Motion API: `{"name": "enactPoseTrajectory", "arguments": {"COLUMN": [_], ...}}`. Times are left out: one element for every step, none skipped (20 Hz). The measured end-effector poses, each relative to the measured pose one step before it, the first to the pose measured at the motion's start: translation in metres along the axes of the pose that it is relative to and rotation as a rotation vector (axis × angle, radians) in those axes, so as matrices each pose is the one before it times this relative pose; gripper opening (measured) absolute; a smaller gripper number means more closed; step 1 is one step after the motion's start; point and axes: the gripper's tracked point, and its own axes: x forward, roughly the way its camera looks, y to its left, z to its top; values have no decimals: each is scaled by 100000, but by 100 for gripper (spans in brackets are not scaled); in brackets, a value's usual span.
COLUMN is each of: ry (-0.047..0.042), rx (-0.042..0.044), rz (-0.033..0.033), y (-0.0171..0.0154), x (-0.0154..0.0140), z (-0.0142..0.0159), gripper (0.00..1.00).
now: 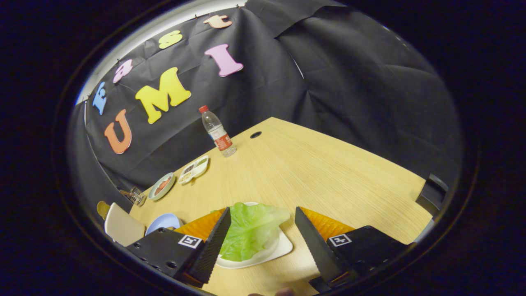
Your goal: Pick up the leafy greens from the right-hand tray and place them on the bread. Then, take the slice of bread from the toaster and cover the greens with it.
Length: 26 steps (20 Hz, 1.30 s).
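The gripper view rides on the gripper (pixel 263 222) and looks forward along its two spread fingers, tilted down onto the wooden table (pixel 328 172) from close above its near edge; it sits nearest the white tray (pixel 283 246) of leafy greens (pixel 250 230) lying between the fingers; the view is rolled, so the table slopes; it faces the far edge, where a water bottle (pixel 217 132) stands before the black cloth wall (pixel 349 82)
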Motion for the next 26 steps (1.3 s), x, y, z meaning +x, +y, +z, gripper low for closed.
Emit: {"name": "enactPoseTrajectory", "arguments": {"ry": [151, 245, 153, 283, 925, 1202, 1182, 670, -529, 38, 87, 870, 693, 626, 352, -519, -846, 142, -738, -1233, -1376, -1750, -1793, -1789, -1833, -1792], "rx": [975, 680, 437, 799, 1414, 2088, 1861, 1074, -40, 531, 193, 384, 558, 79, -152, -332, -1317, -2304, -2492, -2261, -2088, -632, -409, -637, -717, -215], "rz": [-936, -523, -671, -441, -362, 340, 433, 836, -571, 228, 157, -255, -881, -301, -251, 41, -417, -7, 815, 781, 641, 1155, 1775, 1448, 1498, 1769], "y": [-290, 67, -48, 12, 2, 5, 97, 92, -125, -49, 49, -146, -368, -312, -263, 55, 4, 185, 238, 323, 466, 488, 836, 839, 956, 948], "x": [403, 458, 378, 431, 596, 537, 360, 86, 123, 91, 71, -147, 401, -164, -32, 44, 26, -12, -354, -221, -384, -719, -728, -618, -654, -737], "z": [46, -41, 9, -58, -20, -232, -207, -280, 132, 21, 31, -100, -53, -139, 26, 365, 346, -35, -118, 623, 393, 343, 530, 337, 618, 504], "gripper": [96, 96, 95, 96, 96, 96, 96, 96, 96, 89, 83, 73, 64, 54, 44, 34, 25, 3, 3, 1, 0, 0, 0, 0, 0, 0]}}
